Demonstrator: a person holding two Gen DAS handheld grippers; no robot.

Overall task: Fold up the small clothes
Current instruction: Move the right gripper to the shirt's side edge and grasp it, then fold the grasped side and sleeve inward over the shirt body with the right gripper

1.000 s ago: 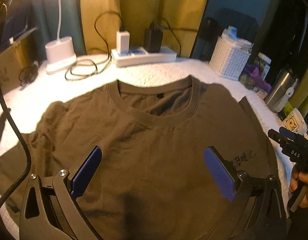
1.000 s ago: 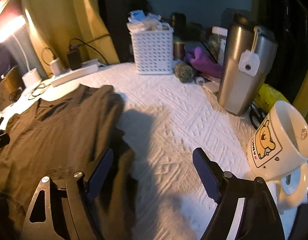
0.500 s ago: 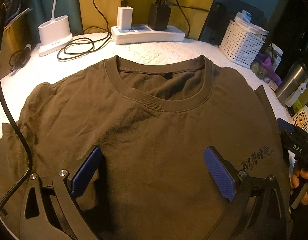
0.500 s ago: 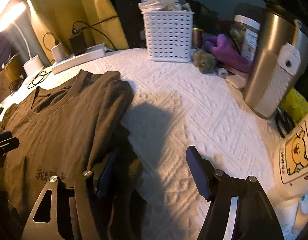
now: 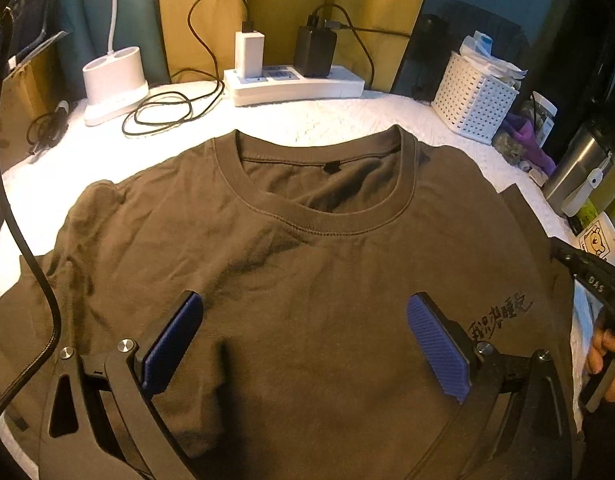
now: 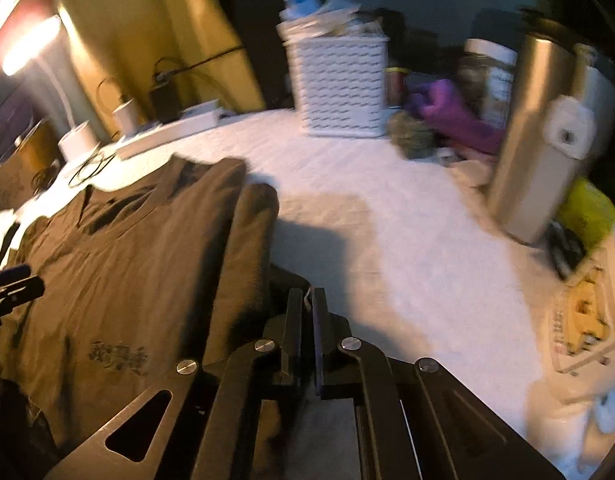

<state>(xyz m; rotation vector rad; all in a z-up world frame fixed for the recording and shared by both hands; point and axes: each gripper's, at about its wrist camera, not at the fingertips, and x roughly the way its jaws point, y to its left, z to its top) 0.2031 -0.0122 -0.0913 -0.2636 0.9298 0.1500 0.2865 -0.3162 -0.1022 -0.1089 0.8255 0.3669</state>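
Tongs on the shirt

Our right tongs (image 6: 306,312) have just closed, pinching the shirt's (image 5: 307,280) edge; our left tongs (image 5: 303,344) hover spread above it.

My left wrist cam sits low and close over the brown t-shirt (image 5: 307,280), tilted down and forward, facing the back wall past the collar to the power strip (image 5: 293,86). My left gripper (image 5: 303,344) frames the bottom edge. My right wrist cam looks from the shirt's right edge, tilted down, facing across the white cloth (image 6: 387,240) toward the steel tumbler (image 6: 535,132); this view is blurred. Both views share the shirt with its printed text, the white basket (image 6: 339,88), the tumbler, the bear mug (image 5: 599,240), and each catches the other gripper at its edge
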